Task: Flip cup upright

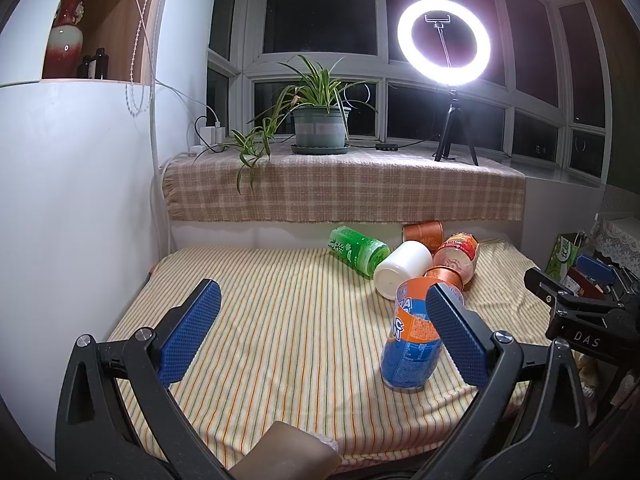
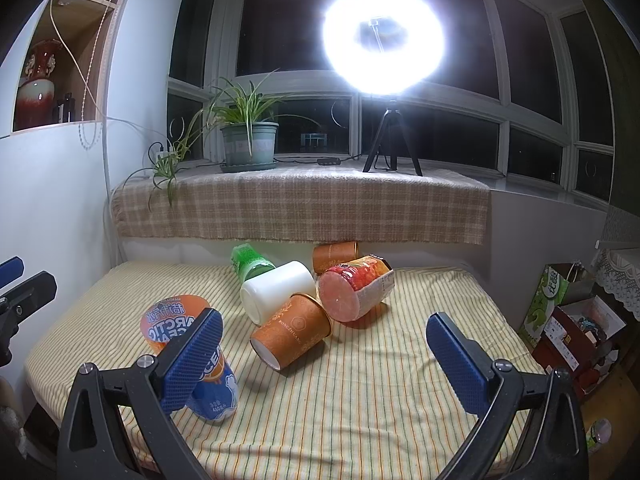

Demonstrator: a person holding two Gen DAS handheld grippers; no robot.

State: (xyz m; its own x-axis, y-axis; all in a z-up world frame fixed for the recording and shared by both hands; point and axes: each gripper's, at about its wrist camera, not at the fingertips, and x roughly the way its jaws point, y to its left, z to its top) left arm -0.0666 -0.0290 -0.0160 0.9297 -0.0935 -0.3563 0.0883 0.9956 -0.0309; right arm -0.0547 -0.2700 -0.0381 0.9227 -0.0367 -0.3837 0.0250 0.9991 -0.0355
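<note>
A blue and orange plastic cup (image 1: pixel 412 336) stands upright on the striped cloth (image 1: pixel 280 320), partly behind my left gripper's right finger (image 1: pixel 456 332). In the right wrist view the same cup (image 2: pixel 188 344) stands behind the right gripper's left finger (image 2: pixel 192 364). Behind it lie a white cup (image 2: pixel 276 292), an orange paper cup (image 2: pixel 294 330), a second orange cup (image 2: pixel 334 256), a red fruit-print cup (image 2: pixel 354 290) and a green bottle-cup (image 2: pixel 250 260), all on their sides. My left gripper (image 1: pixel 320 336) and my right gripper (image 2: pixel 322 364) are both open and empty.
A checked cloth covers the sill (image 1: pixel 340 188), with a potted plant (image 1: pixel 320 128) and a ring light on a tripod (image 1: pixel 444 36). A white wall (image 1: pixel 72 200) bounds the left. Bags and boxes (image 2: pixel 568 320) sit off the right edge. The right gripper shows in the left wrist view (image 1: pixel 592 300).
</note>
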